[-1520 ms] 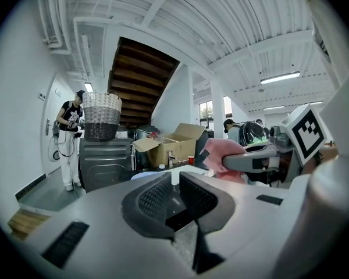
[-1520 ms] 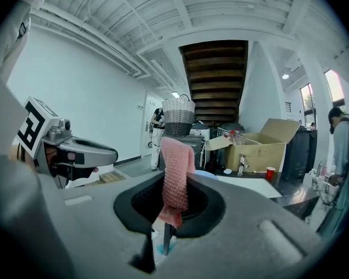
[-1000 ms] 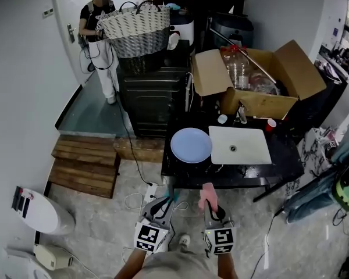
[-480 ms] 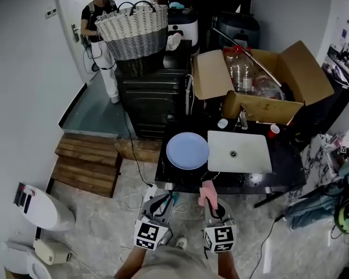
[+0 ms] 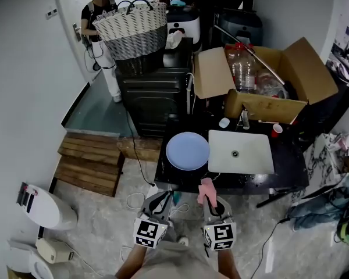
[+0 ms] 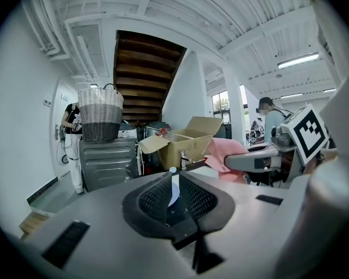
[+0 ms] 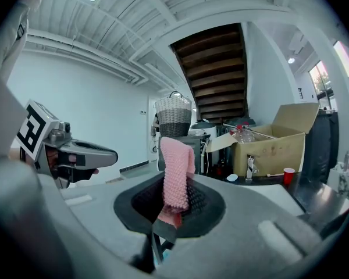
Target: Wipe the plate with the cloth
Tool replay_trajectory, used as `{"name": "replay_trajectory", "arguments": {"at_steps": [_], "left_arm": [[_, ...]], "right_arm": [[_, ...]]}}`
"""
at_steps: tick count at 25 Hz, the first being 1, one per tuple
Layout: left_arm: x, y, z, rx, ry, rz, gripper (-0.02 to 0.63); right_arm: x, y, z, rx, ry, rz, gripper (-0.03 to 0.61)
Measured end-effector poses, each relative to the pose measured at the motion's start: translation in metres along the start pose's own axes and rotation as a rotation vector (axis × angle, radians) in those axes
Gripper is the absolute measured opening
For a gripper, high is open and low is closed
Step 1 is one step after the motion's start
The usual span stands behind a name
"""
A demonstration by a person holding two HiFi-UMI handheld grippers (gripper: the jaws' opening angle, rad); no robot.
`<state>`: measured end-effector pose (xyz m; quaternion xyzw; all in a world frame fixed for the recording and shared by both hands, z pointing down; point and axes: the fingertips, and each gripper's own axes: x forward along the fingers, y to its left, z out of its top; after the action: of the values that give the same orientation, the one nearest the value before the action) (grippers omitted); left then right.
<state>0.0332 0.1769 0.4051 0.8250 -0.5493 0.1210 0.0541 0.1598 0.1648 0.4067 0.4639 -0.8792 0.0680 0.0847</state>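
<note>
The plate, pale blue and round, lies flat on the left part of the black counter, with its right edge just beside the white sink. Below it in the head view we hold both grippers off the counter's near edge. The left gripper has its tongs drawn nearly together, only a thin slit between them and nothing in it, and we see the plate through that slit. The right gripper pinches the pink cloth. The cloth's long axis runs along the tongs, and its free end points forward at the counter edge, just short of the plate. In the right gripper view the cloth stands upright with its top folded over.
</note>
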Motion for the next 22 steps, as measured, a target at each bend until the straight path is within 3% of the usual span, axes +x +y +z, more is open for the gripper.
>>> {"name": "replay_trajectory", "arguments": {"at_steps": [10, 22], "left_arm": [[0.017, 0.009, 0.009, -0.016, -0.035, -0.008, 0.038], [0.067, 0.049, 0.009, -0.03, -0.018, -0.048, 0.035]], "right_arm": [[0.02, -0.005, 0.006, -0.025, -0.004, 0.002, 0.026], [0.076, -0.018, 0.013, -0.025, 0.028, -0.026, 0.026]]}}
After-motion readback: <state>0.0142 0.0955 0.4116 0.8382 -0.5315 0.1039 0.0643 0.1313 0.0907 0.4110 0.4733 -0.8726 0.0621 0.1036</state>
